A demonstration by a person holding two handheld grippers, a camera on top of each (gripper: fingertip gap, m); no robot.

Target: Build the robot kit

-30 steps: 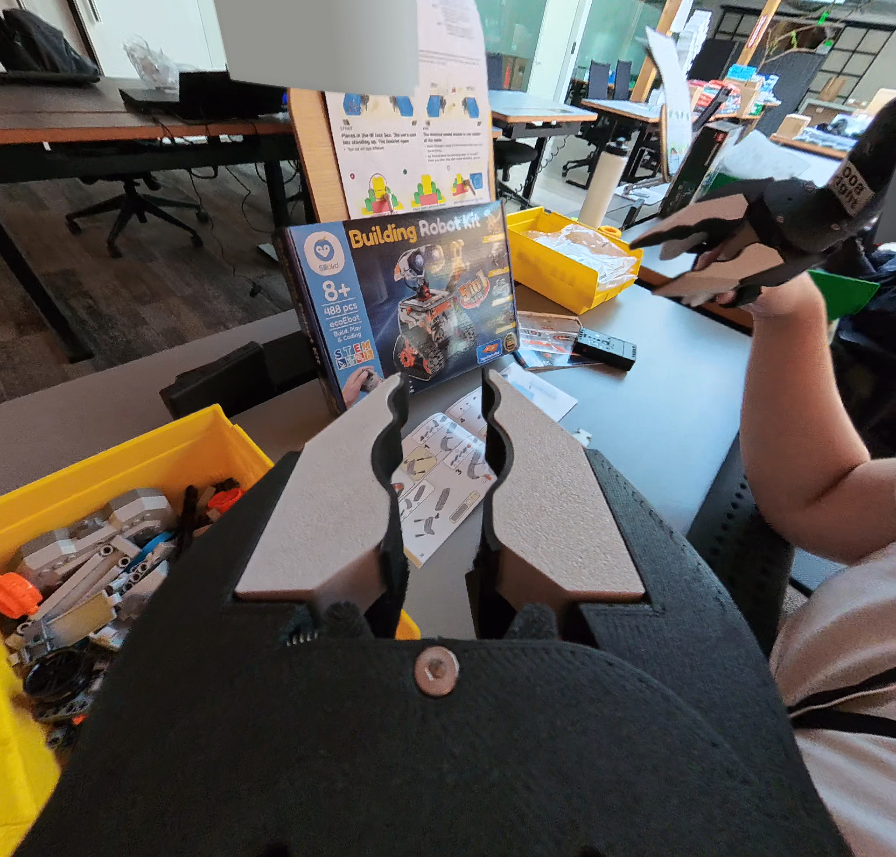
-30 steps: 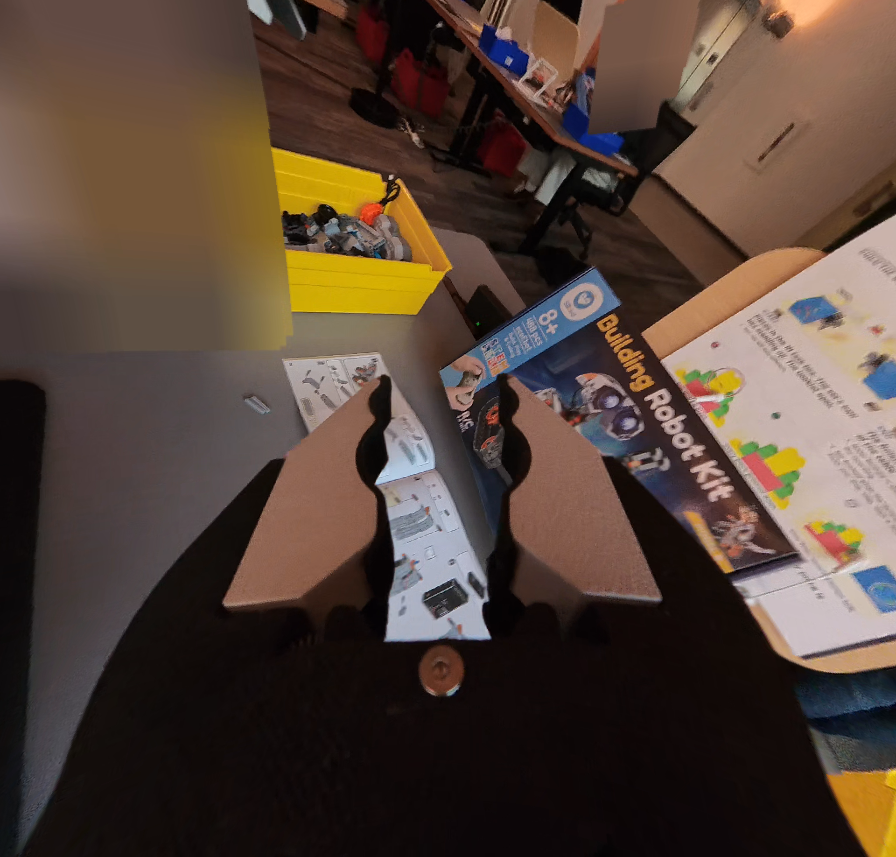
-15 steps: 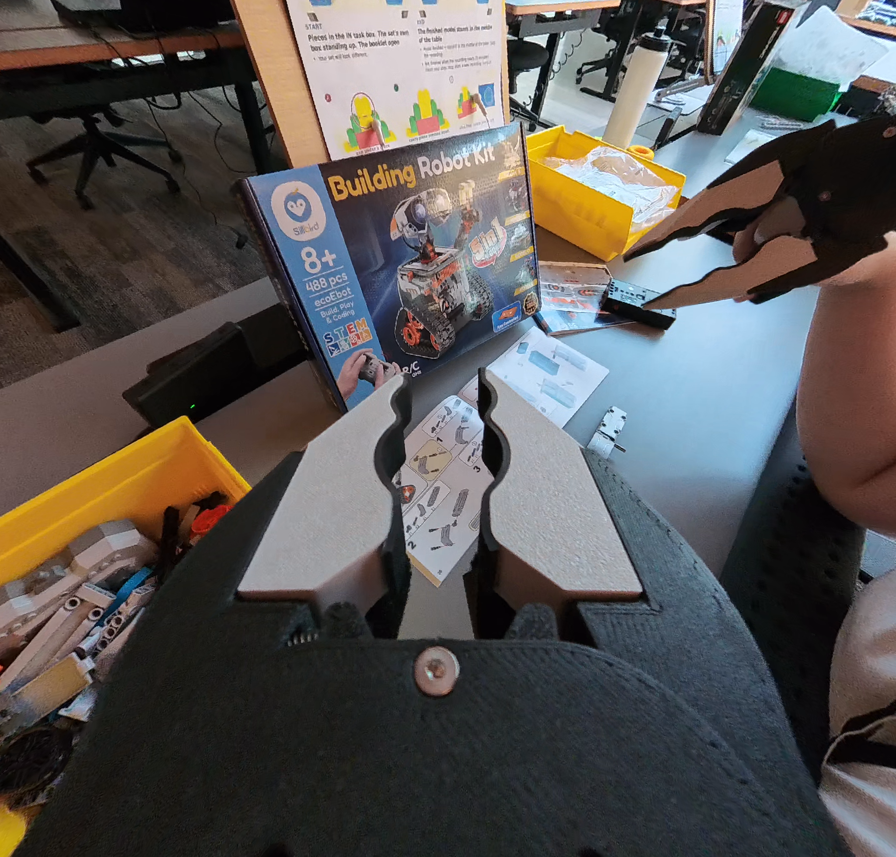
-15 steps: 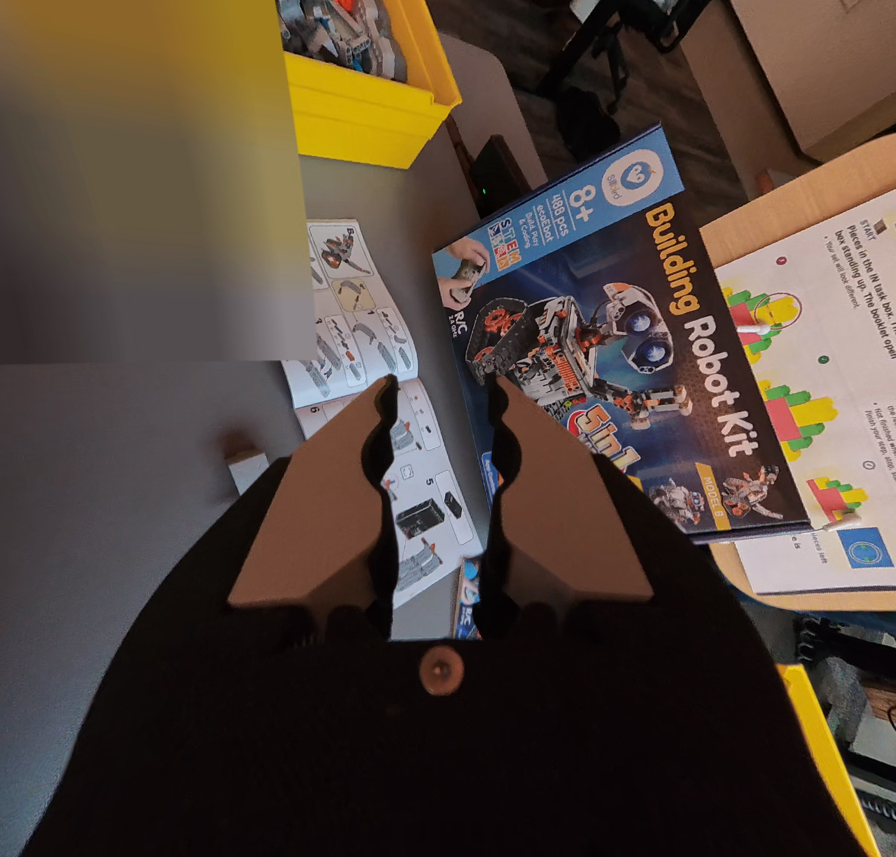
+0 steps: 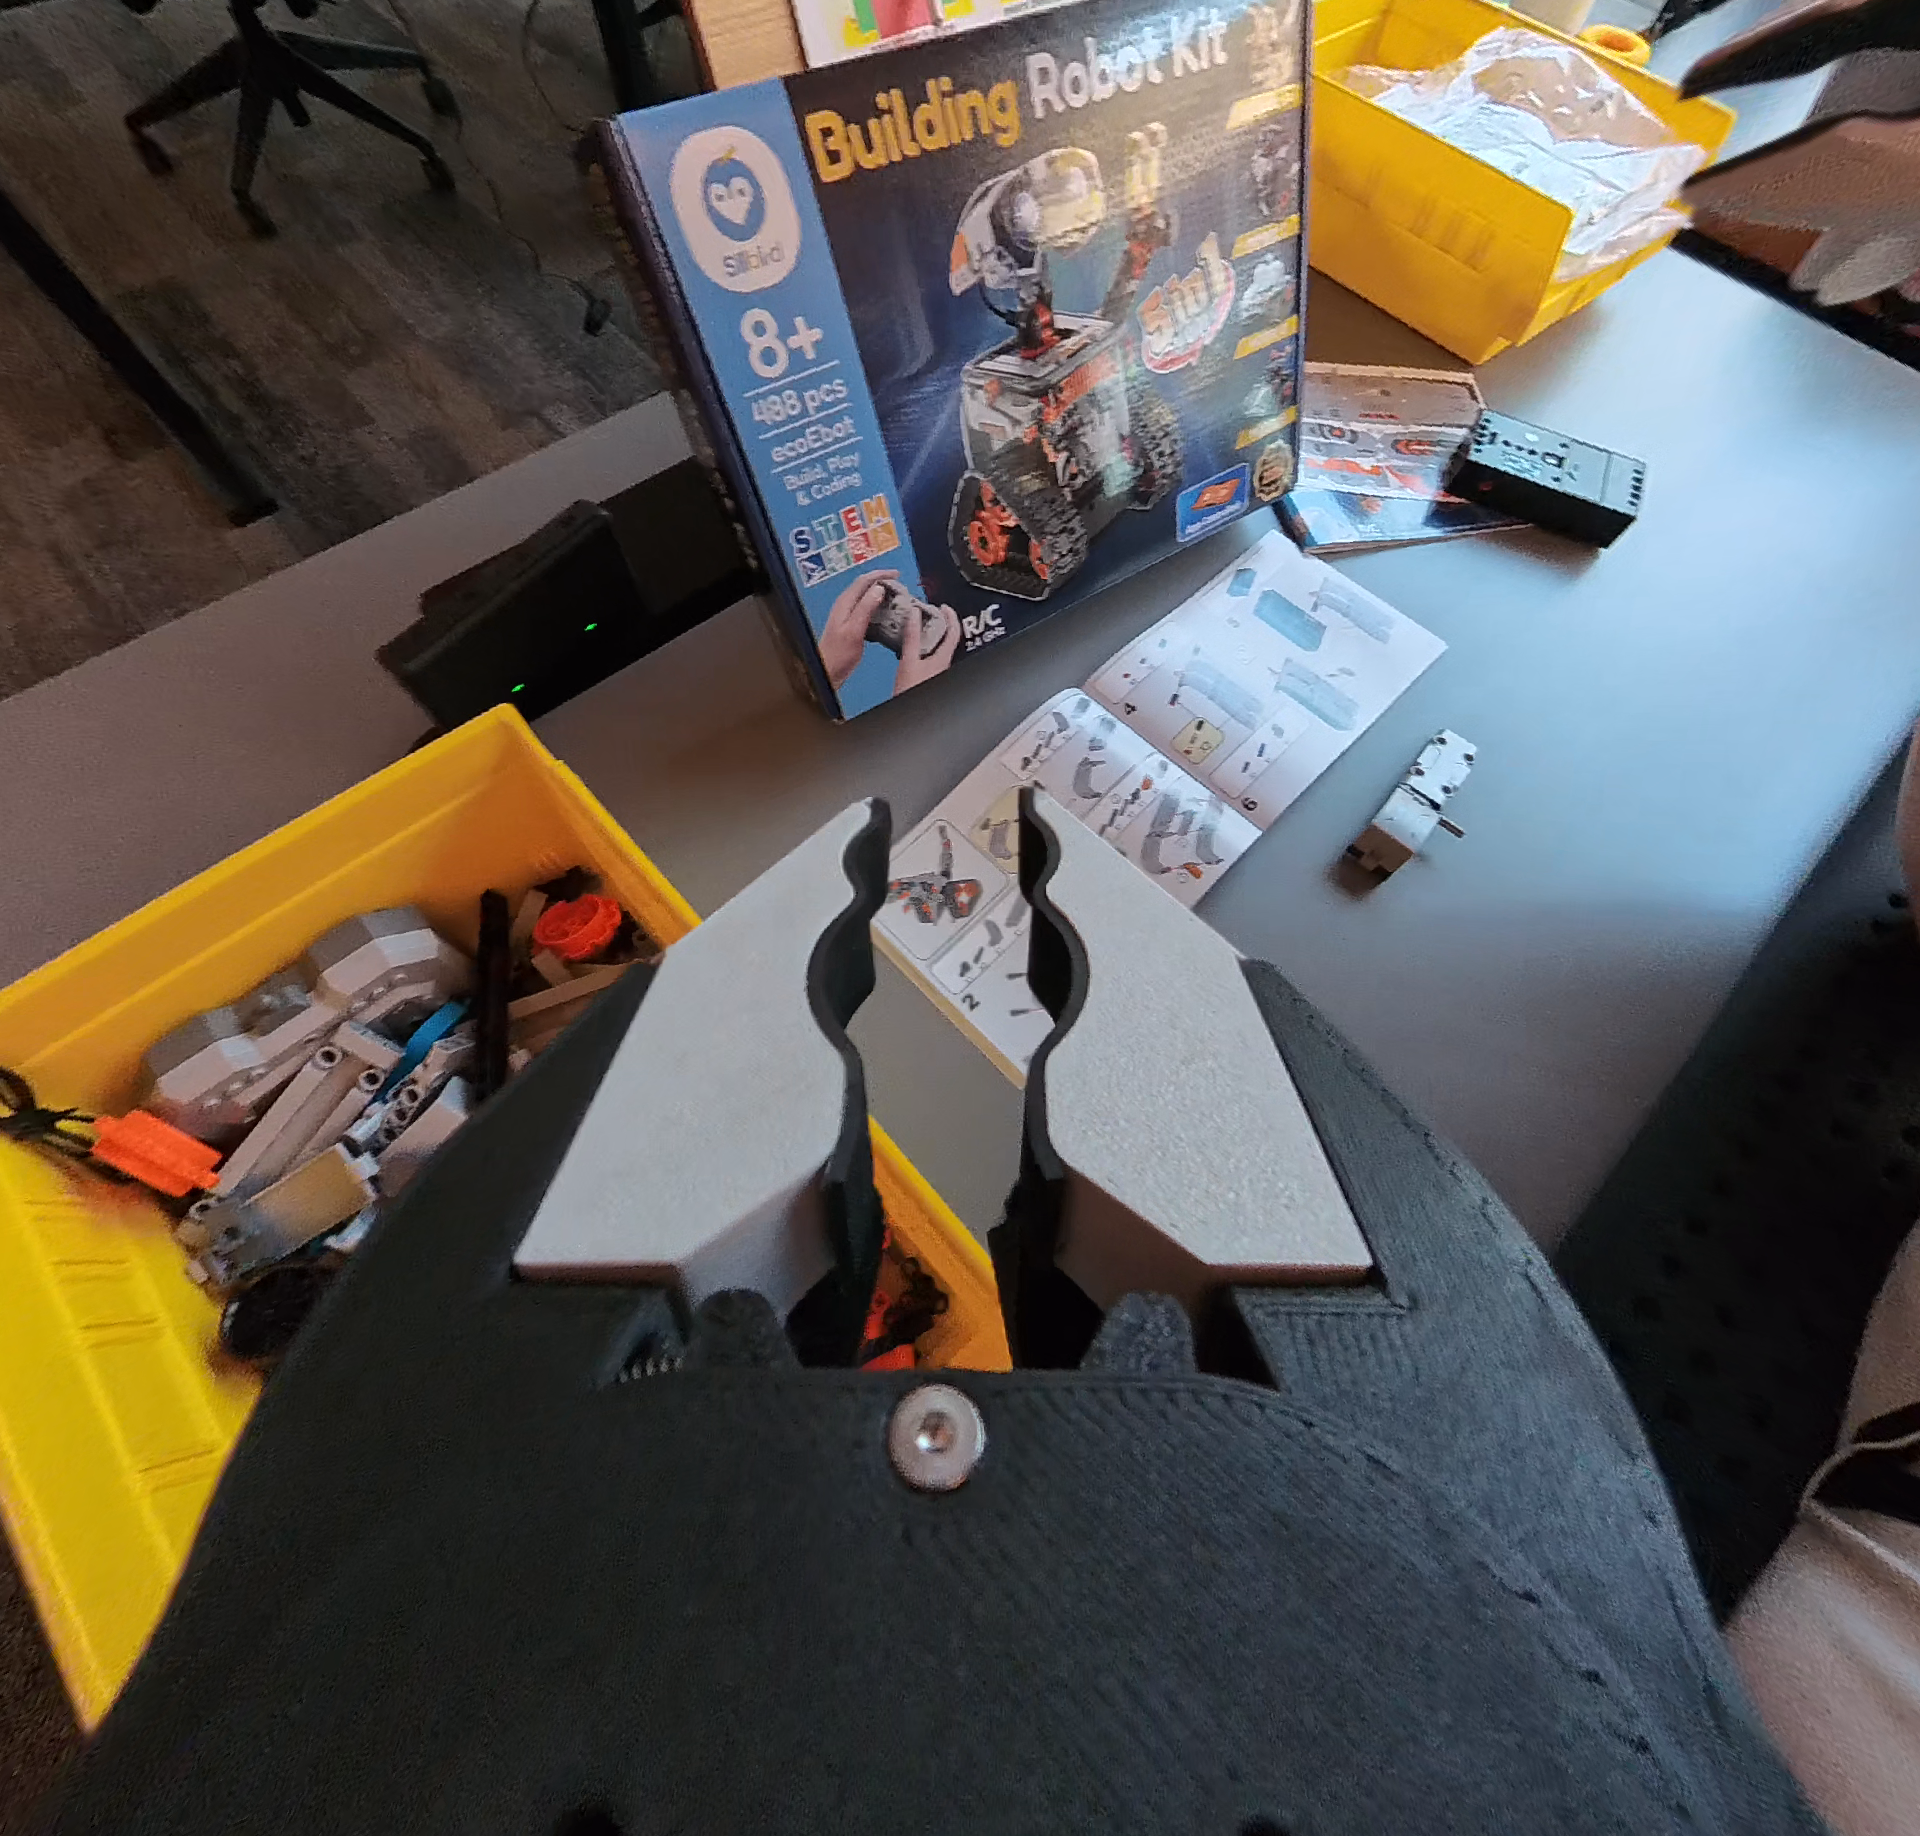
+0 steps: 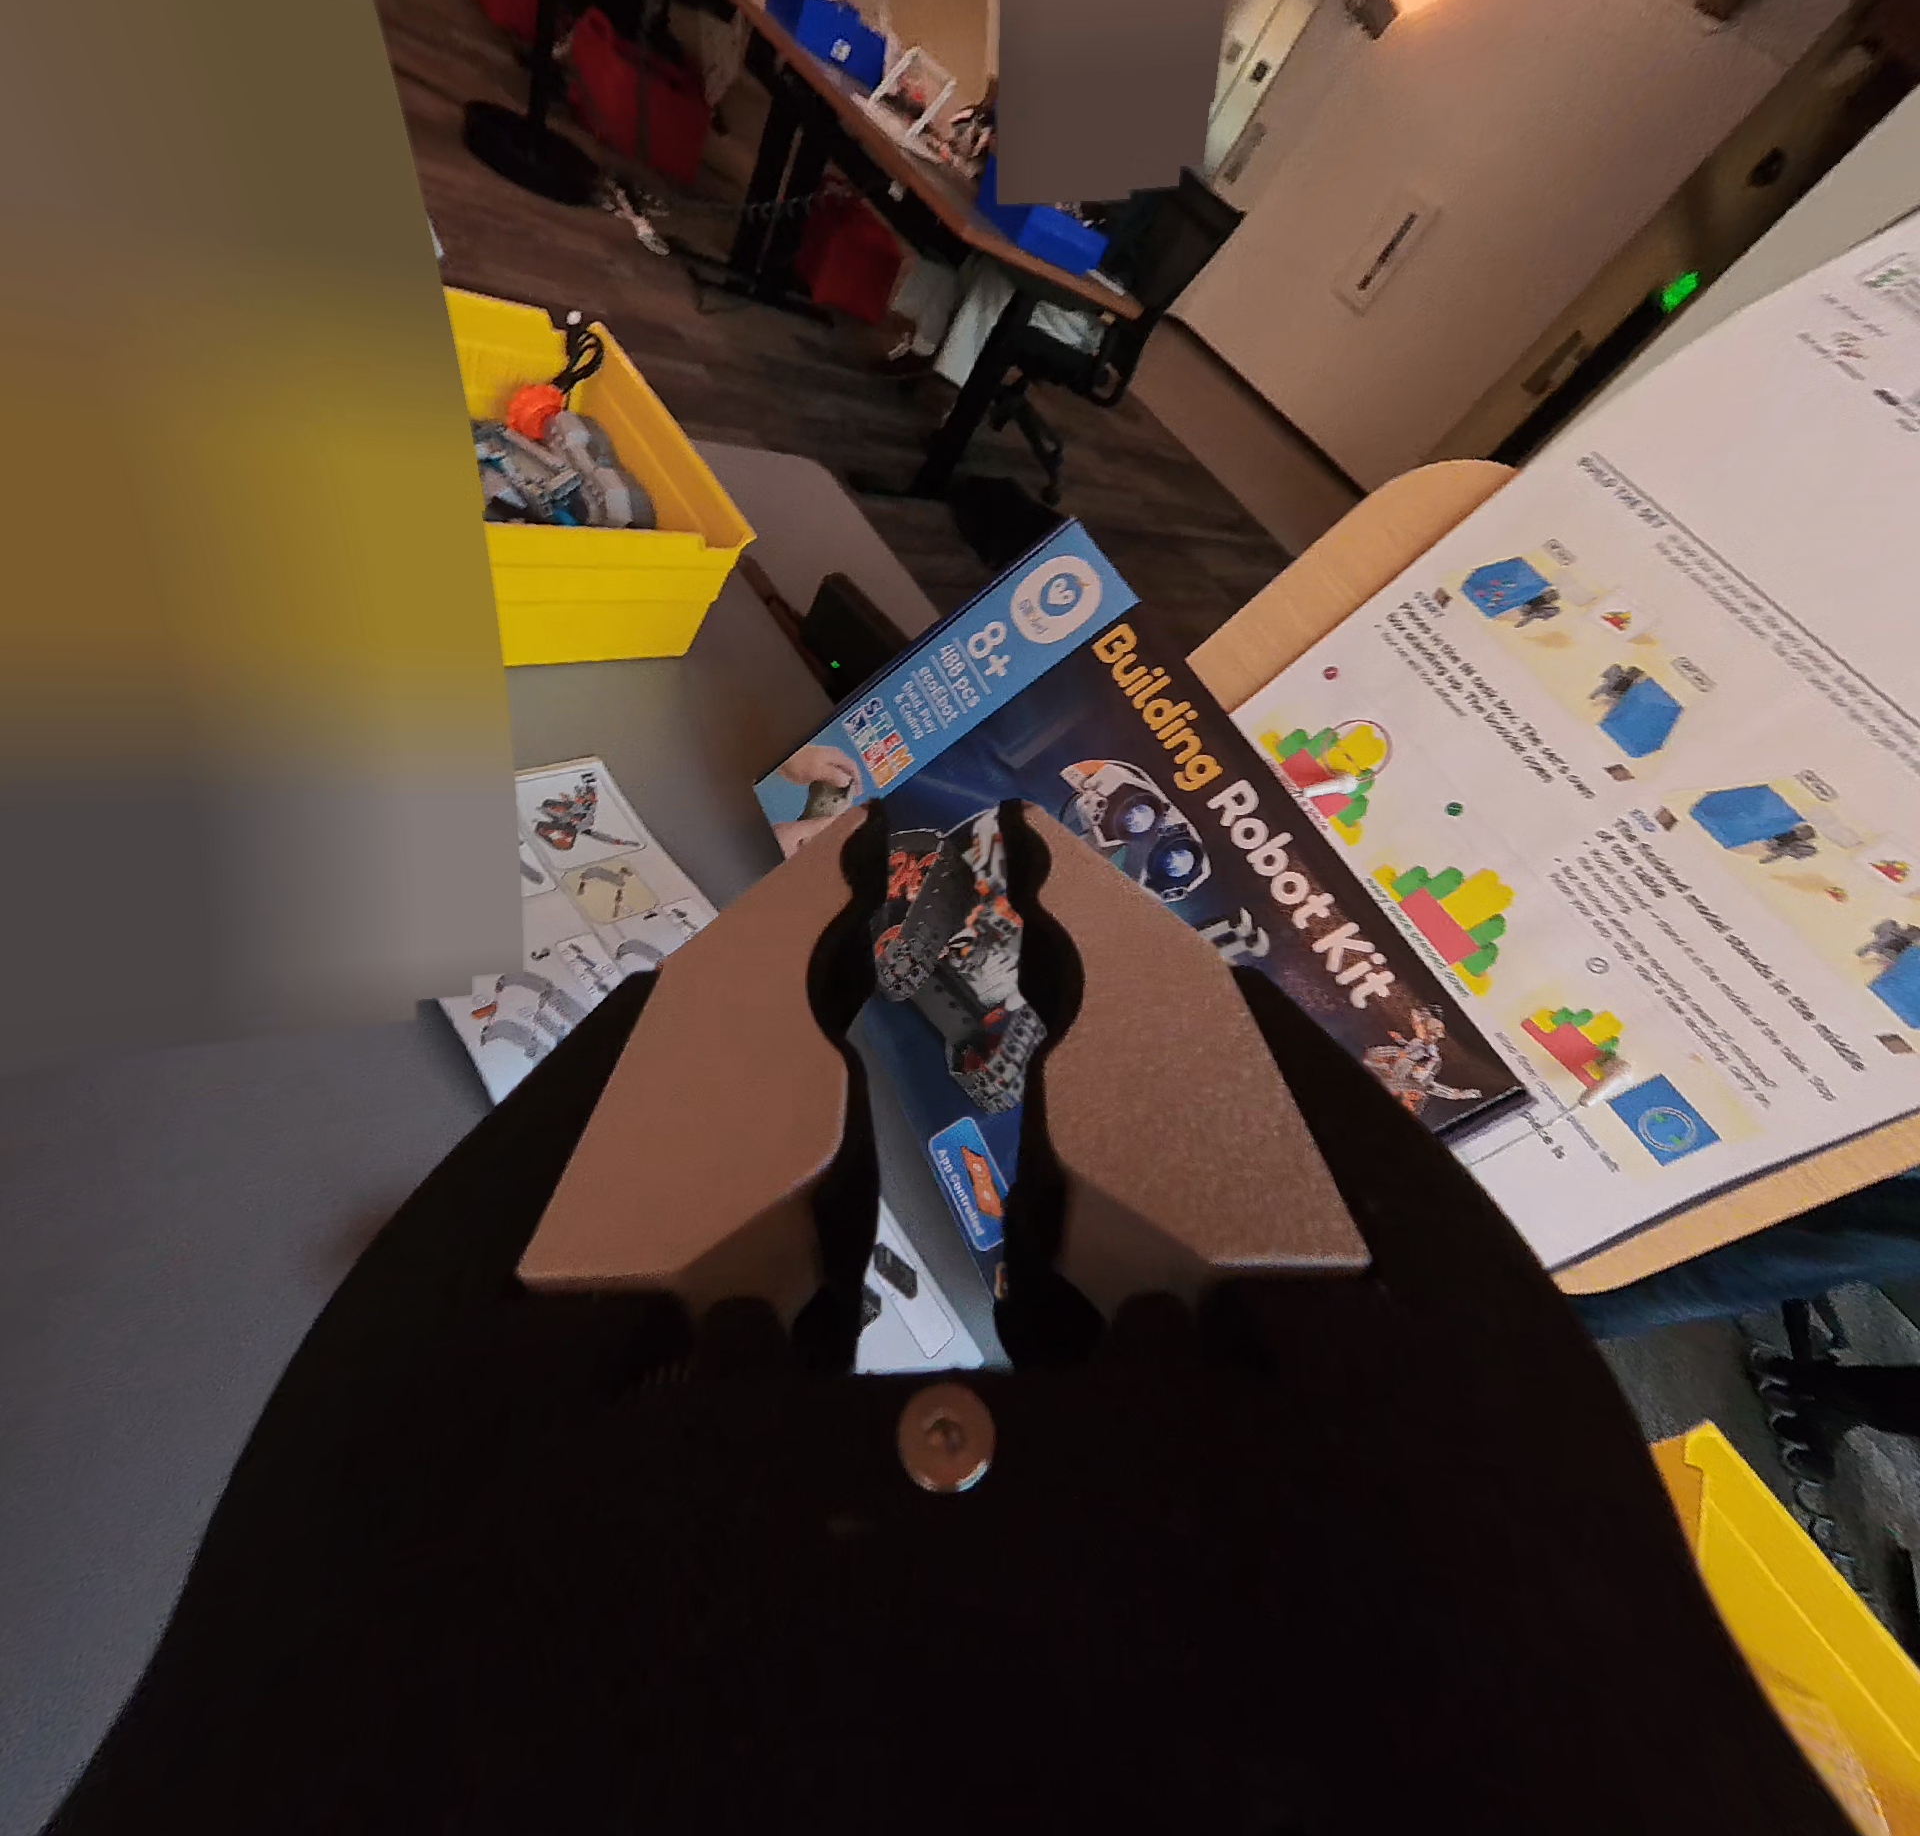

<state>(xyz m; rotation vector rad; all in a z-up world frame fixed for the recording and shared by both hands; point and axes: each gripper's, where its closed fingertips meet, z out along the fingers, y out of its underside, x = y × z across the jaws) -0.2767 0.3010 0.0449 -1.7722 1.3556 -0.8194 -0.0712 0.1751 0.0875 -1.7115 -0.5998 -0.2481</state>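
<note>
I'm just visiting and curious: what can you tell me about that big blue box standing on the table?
The blue box is flat, glossy printed cardboard with a light blue side strip and a dark front picturing a tracked toy robot. It looks closed and stands upright on the grey table, tilted slightly back against a wooden board. An open instruction booklet lies before it. Neither pair of tongs touches it.

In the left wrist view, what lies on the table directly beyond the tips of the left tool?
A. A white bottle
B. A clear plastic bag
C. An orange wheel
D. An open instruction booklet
D: the open booklet lies flat on the grey table just past the empty left tool, in front of the upright box.
</note>
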